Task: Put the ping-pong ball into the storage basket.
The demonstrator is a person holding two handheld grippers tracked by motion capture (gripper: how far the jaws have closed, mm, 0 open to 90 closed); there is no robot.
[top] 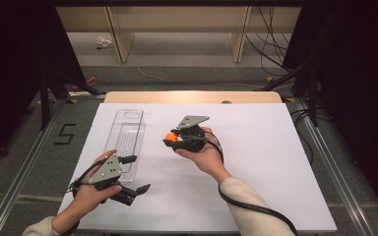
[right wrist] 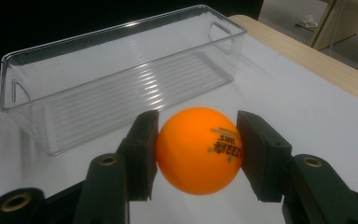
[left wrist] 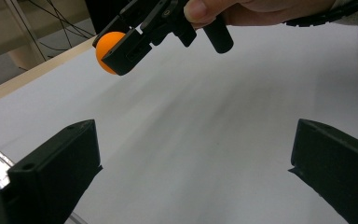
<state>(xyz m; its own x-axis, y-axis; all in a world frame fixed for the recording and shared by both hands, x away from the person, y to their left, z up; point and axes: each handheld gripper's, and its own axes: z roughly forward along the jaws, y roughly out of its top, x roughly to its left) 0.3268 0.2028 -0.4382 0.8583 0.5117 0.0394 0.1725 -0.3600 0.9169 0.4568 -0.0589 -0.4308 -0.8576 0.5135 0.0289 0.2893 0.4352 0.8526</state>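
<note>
Item: orange ball (right wrist: 199, 150), being pinched by the right tool (right wrist: 198, 154), hovering above the white surface (top: 256, 162) beside the clear bin (right wrist: 121, 79). Bin lying empty; placing apparently pending. Left tool (top: 134, 173) idling, spread wide.

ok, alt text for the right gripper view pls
The right gripper is shut on an orange ball, one black jaw on each side of it, above a white table. Beyond it stands an empty clear plastic bin, long and narrow.
</note>
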